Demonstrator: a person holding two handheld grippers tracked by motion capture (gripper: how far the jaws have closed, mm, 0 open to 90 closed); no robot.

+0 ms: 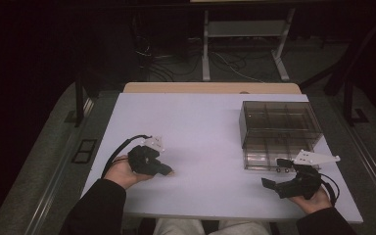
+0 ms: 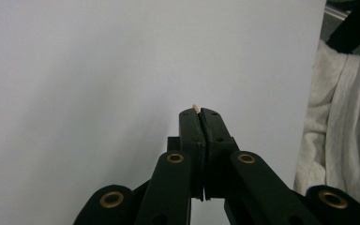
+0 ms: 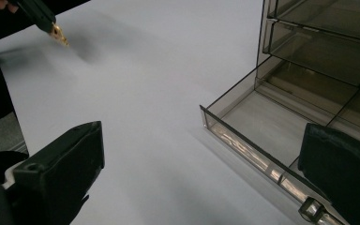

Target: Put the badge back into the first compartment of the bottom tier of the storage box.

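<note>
1. Two hand-held grippers work a white desk. At the left, the left gripper has its fingers pressed together on a small tan sliver, whose tip pokes out just past the fingertips in the left gripper view.

2. In the high view the sliver shows as a faint tan speck at the gripper's nose, close above the desk. The smoky transparent plastic drawer cabinet lies well apart from it, off toward the right edge of the desk.

3. At the right, the right gripper holds its fingers wide and empty, one finger near each bottom corner of its own view. It sits just beside the cabinet's pulled-out bottom drawer and is much the nearer of the two to it.

4. The right gripper view shows the drawer's compartments lying bare and catches the left gripper far off with a golden glint at its tip. The left gripper view shows how little of the sliver sticks out, too little to name the object.

5. Judged from this, the sliver must cross the desk rightward to reach the open drawer.
</note>
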